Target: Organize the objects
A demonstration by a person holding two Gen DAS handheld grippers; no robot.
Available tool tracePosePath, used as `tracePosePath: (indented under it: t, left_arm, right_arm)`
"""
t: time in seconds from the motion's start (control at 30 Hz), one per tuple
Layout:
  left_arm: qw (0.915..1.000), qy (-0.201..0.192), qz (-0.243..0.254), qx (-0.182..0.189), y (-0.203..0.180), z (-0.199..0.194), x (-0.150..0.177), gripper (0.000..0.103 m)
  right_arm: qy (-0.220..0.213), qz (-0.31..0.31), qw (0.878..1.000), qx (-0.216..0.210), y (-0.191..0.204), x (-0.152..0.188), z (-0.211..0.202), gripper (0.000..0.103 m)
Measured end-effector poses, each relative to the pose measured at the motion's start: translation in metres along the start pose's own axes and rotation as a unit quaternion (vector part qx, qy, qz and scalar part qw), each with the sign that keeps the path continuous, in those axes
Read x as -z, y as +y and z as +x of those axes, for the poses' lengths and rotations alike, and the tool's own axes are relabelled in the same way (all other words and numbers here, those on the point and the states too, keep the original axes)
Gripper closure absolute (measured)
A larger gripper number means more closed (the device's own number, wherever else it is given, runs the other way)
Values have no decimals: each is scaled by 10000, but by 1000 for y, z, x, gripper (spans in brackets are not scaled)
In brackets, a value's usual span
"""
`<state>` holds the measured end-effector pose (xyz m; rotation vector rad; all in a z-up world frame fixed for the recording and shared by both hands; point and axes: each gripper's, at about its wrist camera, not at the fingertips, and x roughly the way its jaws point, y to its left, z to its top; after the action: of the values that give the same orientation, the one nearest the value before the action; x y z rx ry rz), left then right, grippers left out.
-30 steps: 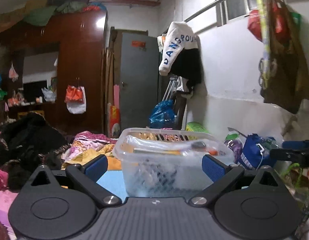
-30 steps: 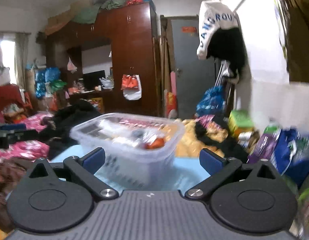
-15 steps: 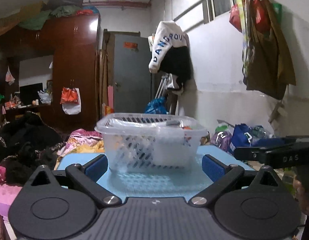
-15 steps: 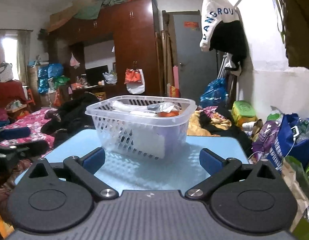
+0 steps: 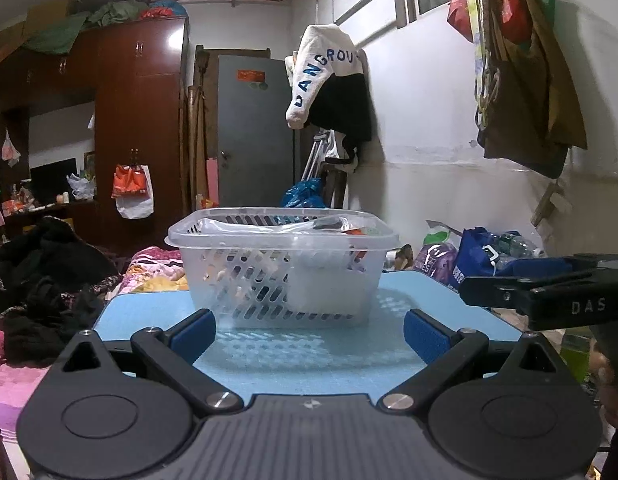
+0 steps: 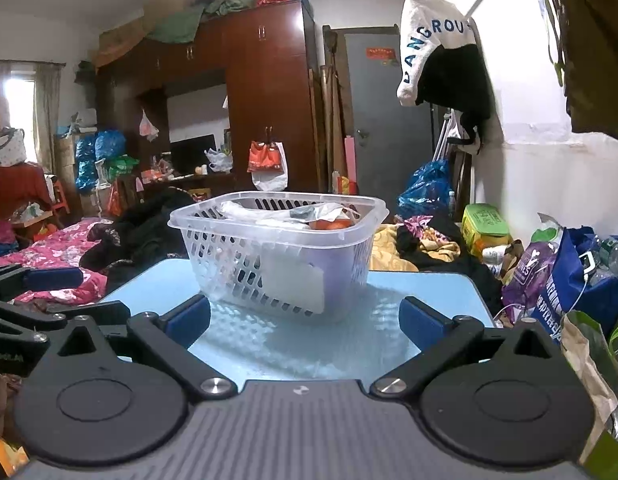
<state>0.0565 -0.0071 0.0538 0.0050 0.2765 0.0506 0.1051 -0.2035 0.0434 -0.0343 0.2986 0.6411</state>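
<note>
A clear plastic basket (image 5: pixel 249 292) with slotted walls stands on a light blue table (image 5: pixel 309 360). It holds several packets and a white container. In the right wrist view the basket (image 6: pixel 237 272) sits at the table's middle (image 6: pixel 429 292). My left gripper (image 5: pixel 309 334) is open and empty, low at the table's near edge, just short of the basket. My right gripper (image 6: pixel 305 320) is open and empty too, beside it. The right gripper's fingers (image 5: pixel 521 288) show at the right of the left wrist view; the left gripper's fingers (image 6: pixel 49 278) show at the left of the right wrist view.
Blue and purple bags (image 6: pixel 569 280) lie right of the table against the white wall. Dark clothes and pink bedding (image 6: pixel 49 248) lie to the left. A brown wardrobe (image 5: pixel 137 140) and a grey door (image 5: pixel 253 128) stand behind.
Both grippers have pulled back from the basket and dropped lower. The basket now stands farther off on the table, with more blue tabletop showing in front of it.
</note>
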Motion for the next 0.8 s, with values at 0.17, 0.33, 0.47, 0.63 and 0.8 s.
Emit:
tracePosePath:
  t: [0.17, 0.33, 0.47, 0.63, 0.8]
  left_arm:
    - [10000, -19, 8, -19, -3, -1, 0, 2]
    - [10000, -23, -11, -50, -1, -1, -1, 2]
    - [10000, -35, 3, -31, -2, -1, -1, 2]
    - [10000, -40, 38, -30, -5, 0, -1, 2]
    - [10000, -47, 30, -25, -5, 0, -1, 2]
  right_arm:
    - [-32, -14, 10000, -26, 0, 0, -2, 0]
    - [-83, -32, 10000, -18, -1, 1, -3, 0]
    - [-73, 4, 10000, -46, -1, 2, -3, 0]
    - [-52, 84, 9999, -101, -3, 3, -3, 0]
    - [-101, 113, 9998, -108, -6, 4, -5, 0]
